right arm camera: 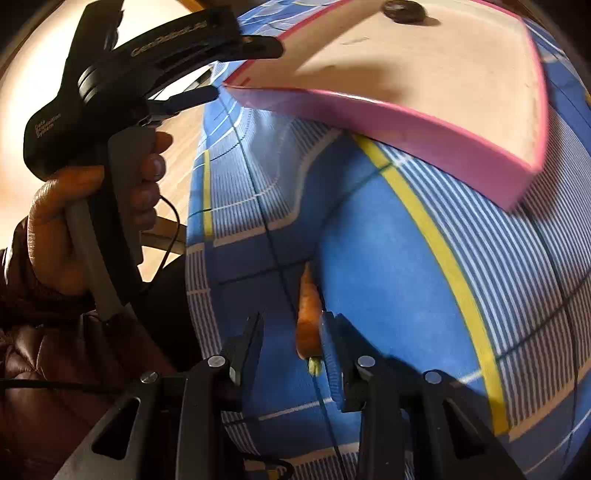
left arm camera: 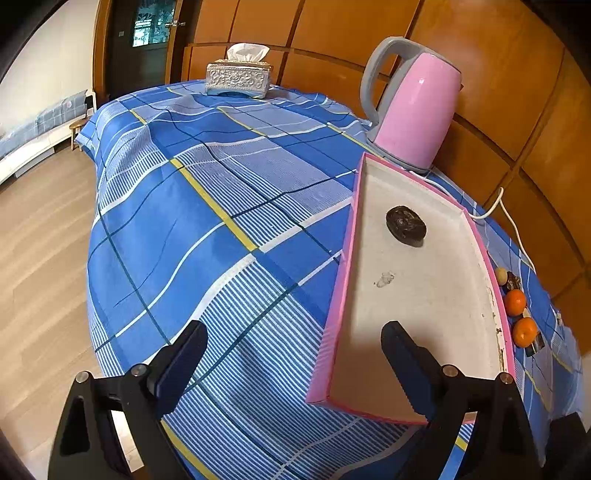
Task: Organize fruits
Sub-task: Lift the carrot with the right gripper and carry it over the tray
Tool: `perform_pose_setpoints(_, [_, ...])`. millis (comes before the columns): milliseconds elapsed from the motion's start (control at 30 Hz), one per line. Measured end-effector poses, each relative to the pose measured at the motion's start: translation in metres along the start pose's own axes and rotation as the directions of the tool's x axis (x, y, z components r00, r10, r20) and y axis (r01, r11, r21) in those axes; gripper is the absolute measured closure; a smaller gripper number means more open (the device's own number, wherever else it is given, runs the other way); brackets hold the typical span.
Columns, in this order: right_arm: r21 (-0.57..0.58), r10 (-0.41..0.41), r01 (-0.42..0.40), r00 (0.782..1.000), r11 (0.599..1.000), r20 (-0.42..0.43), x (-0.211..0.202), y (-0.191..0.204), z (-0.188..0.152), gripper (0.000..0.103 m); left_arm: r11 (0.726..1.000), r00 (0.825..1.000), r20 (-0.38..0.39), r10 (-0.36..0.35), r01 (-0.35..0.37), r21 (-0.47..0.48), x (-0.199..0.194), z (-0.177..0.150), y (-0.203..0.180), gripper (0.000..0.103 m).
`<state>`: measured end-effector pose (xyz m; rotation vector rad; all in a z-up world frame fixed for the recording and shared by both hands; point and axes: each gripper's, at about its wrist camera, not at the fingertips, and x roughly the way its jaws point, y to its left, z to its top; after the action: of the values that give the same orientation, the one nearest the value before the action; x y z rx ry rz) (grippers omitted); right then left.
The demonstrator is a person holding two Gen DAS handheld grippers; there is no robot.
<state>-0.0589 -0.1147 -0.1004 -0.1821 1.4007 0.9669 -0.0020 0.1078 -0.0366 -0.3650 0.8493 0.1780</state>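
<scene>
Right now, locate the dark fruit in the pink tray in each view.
Left wrist: dark fruit at right of centre, on the pink tray's far half.
Right wrist: dark fruit at the top edge, on the same tray.
Shared landmark: blue plaid cloth.

A blue checked cloth table cover (left arm camera: 221, 206) looks matt and woven. The glossy pink plastic kettle (left arm camera: 417, 110) shines at upper right, before smooth varnished wooden wall panels (left arm camera: 498, 74). The pink-rimmed tray's (left arm camera: 334, 314) white floor looks scuffed.
</scene>
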Motion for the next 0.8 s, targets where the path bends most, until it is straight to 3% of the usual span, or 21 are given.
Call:
perform_pose_setpoints(267, [-0.119, -0.105, 0.090, 0.986, 0.989, -0.132, 0.015, 0.011, 0.006, 0.075, 1.000, 1.000, -0.003, -0.006, 0.006, -0.004, -0.001, 0.000, 0.000, 0.007])
perform_pose_setpoints(400, [-0.136, -0.134, 0.116, 0.981, 0.984, -0.139, 0.025, 0.015, 0.009, 0.080, 1.000, 1.000, 0.002, -0.007, 0.007, -0.007, -0.003, 0.001, 0.000, 0.007])
perform_pose_setpoints(600, [-0.107, -0.124, 0.116, 0.990, 0.987, -0.070, 0.004, 0.013, -0.002, 0.081, 1.000, 1.000, 0.018, -0.007, 0.008, -0.012, -0.007, 0.002, 0.002, 0.007])
perform_pose_setpoints(800, [-0.093, -0.106, 0.118, 0.987, 0.989, 0.121, -0.063, 0.020, -0.003, 0.081, 1.000, 0.999, 0.037, -0.001, 0.002, -0.016, -0.009, 0.005, 0.004, 0.007])
